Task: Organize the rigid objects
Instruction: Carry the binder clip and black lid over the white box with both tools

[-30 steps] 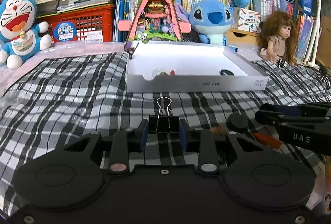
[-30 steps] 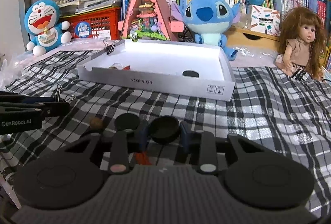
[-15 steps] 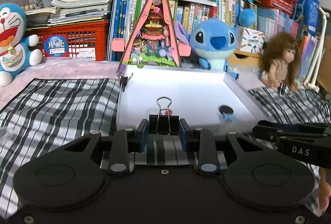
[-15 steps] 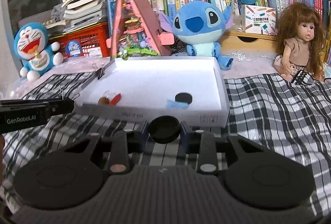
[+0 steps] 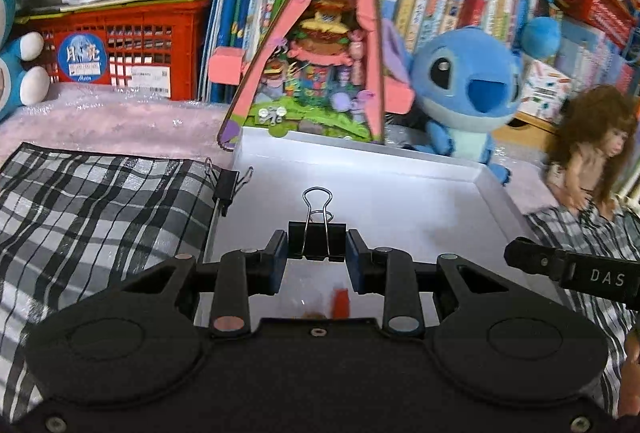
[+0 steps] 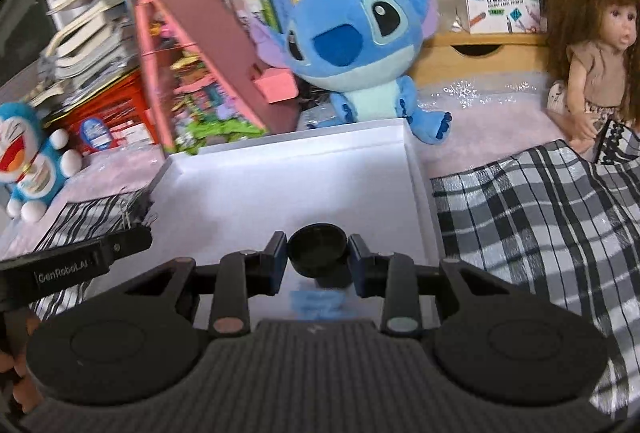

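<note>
My left gripper is shut on a black binder clip with wire handles pointing up, held above the white shallow box. Small red and brown items lie in the box below it. My right gripper is shut on a black round cap, held above the same white box. Another black cap and a small blue item lie in the box under it. Each gripper's finger shows in the other's view.
A second binder clip is clipped on the box's left rim. Checked cloth covers the surface on both sides. A Stitch plush, a doll, a pink toy house, a red crate and books stand behind.
Both grippers lifted off the cloth and moved forward over the white box, carrying the binder clip and the black cap. The box now lies directly below them.
</note>
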Demonstrator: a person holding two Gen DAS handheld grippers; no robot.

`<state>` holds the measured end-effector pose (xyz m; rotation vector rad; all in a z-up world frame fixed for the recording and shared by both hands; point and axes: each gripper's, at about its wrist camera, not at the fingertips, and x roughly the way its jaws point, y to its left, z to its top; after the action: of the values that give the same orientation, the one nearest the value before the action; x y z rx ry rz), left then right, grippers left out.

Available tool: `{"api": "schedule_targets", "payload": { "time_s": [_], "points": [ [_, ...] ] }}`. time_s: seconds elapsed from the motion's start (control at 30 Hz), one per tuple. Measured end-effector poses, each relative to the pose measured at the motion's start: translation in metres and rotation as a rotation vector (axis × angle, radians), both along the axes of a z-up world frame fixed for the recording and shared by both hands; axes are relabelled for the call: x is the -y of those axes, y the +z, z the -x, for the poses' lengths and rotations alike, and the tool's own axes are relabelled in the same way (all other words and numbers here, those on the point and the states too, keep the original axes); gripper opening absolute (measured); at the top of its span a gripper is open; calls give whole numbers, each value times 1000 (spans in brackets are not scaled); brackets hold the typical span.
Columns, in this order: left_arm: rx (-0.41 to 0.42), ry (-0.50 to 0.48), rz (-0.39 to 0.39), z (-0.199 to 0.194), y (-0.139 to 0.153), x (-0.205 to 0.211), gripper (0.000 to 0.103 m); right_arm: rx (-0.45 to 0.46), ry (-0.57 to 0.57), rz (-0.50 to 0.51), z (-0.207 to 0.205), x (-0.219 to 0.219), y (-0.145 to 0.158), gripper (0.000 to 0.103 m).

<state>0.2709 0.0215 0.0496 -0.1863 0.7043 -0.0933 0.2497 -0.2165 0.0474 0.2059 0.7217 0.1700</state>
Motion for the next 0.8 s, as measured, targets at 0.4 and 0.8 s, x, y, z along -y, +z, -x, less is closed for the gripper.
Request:
{"api": "schedule_targets", "payload": {
  "time_s": [0.4,0.8],
  "points": [
    [-27,13,-68,-26,-30,12,29,-30,-2,84,-38,-13,-27,38],
    [-25,4,-97,-26,-37,14,29,-46,26,110,-42,-16,-35,38]
  ]
}}
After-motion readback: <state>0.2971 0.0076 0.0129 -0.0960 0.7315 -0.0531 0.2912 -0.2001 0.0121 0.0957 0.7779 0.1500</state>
